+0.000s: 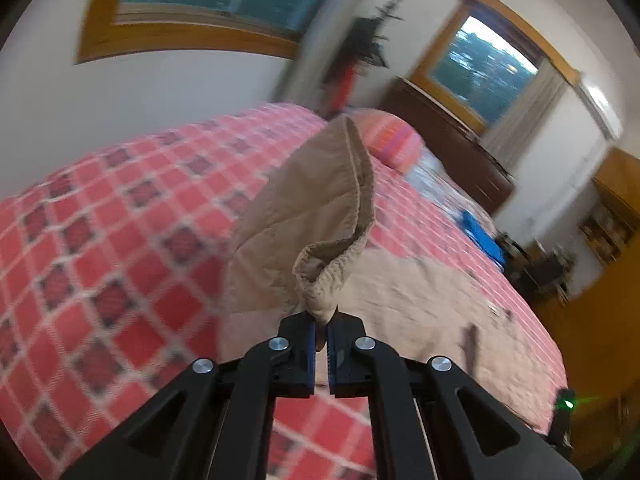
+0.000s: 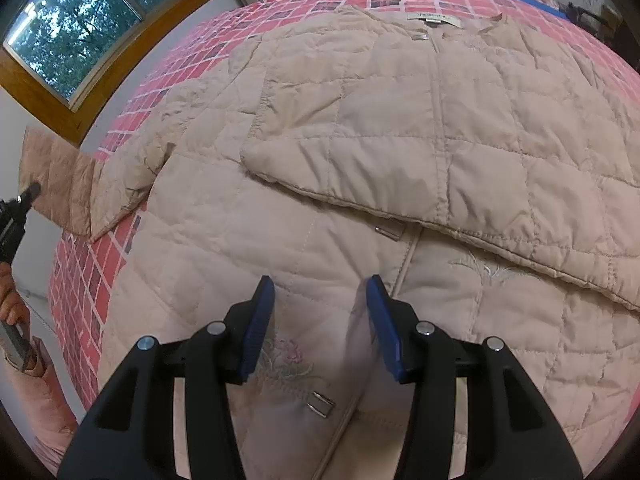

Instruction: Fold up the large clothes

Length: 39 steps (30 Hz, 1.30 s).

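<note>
A beige quilted jacket (image 2: 400, 128) lies spread over the bed with the red checked bedspread (image 2: 92, 264). One sleeve is folded across its chest. My left gripper (image 1: 321, 330) is shut on the cuff of the other sleeve (image 1: 320, 216) and holds it lifted above the bed. That sleeve (image 2: 72, 188) shows at the far left of the right wrist view, pulled off the bed's edge. My right gripper (image 2: 320, 316) hovers open just above the jacket's lower front, nothing between its blue pads (image 2: 258, 328).
A striped pink pillow (image 1: 394, 140) and a blue object (image 1: 482, 236) lie at the bed's far end. A dark headboard (image 1: 452, 148), wooden windows (image 1: 192, 4) and orange cabinets (image 1: 600, 300) surround the bed. A hand (image 2: 12, 300) shows at the left.
</note>
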Available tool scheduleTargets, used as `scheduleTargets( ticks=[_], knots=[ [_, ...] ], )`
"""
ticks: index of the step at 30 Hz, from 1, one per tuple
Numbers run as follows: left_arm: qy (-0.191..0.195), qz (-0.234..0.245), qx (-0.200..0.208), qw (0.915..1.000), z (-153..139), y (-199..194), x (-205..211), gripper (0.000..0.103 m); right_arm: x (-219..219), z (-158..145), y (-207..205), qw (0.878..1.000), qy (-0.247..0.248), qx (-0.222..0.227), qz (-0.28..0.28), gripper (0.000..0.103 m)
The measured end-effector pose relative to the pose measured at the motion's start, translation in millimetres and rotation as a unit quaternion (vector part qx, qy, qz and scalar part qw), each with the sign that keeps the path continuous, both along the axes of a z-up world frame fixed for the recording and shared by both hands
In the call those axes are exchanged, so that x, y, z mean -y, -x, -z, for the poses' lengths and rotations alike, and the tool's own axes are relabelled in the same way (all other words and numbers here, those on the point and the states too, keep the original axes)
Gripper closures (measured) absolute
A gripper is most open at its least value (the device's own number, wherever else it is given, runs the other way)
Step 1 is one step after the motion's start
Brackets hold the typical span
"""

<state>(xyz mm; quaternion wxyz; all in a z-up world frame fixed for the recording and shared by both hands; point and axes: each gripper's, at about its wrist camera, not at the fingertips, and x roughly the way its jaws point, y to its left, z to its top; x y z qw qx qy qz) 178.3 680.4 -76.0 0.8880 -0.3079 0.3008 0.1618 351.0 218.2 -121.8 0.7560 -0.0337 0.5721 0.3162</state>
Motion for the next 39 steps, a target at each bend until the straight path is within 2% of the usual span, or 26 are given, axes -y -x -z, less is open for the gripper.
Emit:
scheduleTargets(
  ticks=[6, 10, 14, 19, 25, 30, 34, 37, 39],
  knots=[
    [0.008, 0.037, -0.001, 0.9993, 2, -25, 29, 0.099, -20, -17, 1, 1.000, -0.015, 0.000, -0.019, 0.053],
    [0.012, 0.045, 0.002, 0.9989, 0, -32, 38, 0.099, -59, -29, 2, 0.998, -0.011, 0.015, -0.052, 0.053],
    [0.016, 0.047, 0.007, 0.9987, 3, -32, 37, 0.099, -93, -21, -5, 0.998, -0.007, 0.000, -0.068, 0.055],
    [0.016, 0.071, 0.010, 0.9973, 1, -40, 40, 0.099, -114, -6, -9, 0.997, 0.014, -0.003, -0.073, 0.056],
    [0.046, 0.121, -0.010, 0.9915, 20, -72, 58, 0.099, -117, 5, -7, 0.997, 0.035, 0.012, -0.073, 0.056],
    [0.078, 0.153, -0.042, 0.9843, 47, -103, 72, 0.099, -113, 6, -11, 0.997, 0.023, 0.002, -0.069, 0.057],
    [0.075, 0.170, -0.062, 0.9806, 66, -118, 83, 0.099, -108, 5, -14, 0.998, 0.004, -0.009, -0.069, 0.058],
    [0.068, 0.194, -0.081, 0.9752, 80, -127, 96, 0.099, -95, 0, -19, 0.997, -0.025, -0.034, -0.060, 0.060],
    [0.070, 0.203, -0.087, 0.9728, 88, -129, 97, 0.098, -84, -11, -20, 0.998, -0.032, -0.026, -0.056, 0.059]
  ],
)
